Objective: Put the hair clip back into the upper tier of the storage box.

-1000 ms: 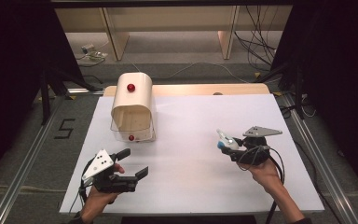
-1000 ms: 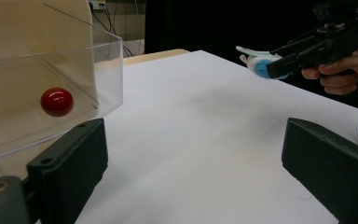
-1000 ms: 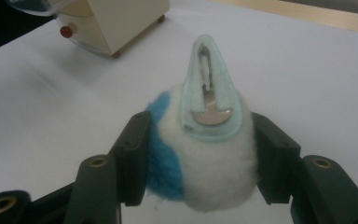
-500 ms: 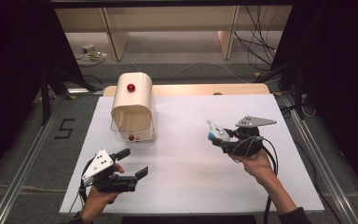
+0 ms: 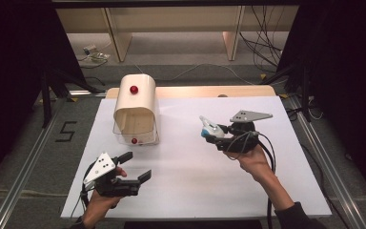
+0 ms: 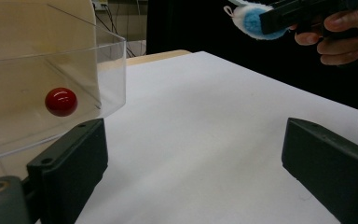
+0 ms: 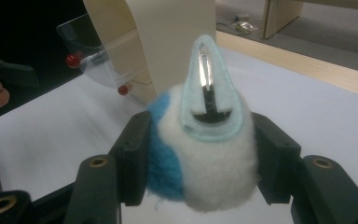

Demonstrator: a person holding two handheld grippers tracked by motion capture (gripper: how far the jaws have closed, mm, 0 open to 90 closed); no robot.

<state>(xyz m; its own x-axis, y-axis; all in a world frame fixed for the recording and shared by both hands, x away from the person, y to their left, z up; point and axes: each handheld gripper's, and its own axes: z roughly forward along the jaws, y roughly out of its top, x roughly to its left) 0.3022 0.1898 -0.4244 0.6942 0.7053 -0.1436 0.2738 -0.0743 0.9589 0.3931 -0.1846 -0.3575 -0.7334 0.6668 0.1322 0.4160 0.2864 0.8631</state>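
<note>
So the big change over the last second: the right gripper (image 5: 208,131) has come in from the right side of the worktop (image 5: 267,191) toward the middle, and it's lifted a bit too. It's carrying a fuzzy white-and-blue plush toy (image 7: 205,140), with the jaws pinching it from both sides. In the right gripper view you can see a pale felt piece with a metal clip on the toy's front, pointing up and toward the box.

The box is a cream bread-bin kind of thing (image 5: 136,107) with a clear flip door (image 6: 51,93) and red knobs (image 5: 134,89), sitting near the back left corner of the worktop. From the high view the door looks swung open at the bottom front, so the mouth seems free, though I can't say how far open it is.

The left gripper (image 5: 134,167) hasn't budged. It sits low near the front left edge, jaws spread wide with nothing between them, and its own view looks right past the clear door and its red knob (image 6: 61,101).

My read is that the toy is on its way into the box. It's off the worktop and well apart from the opening, so the carry is maybe half done. The left one looks like it's waiting to close the door afterwards, but that's a guess.
</note>
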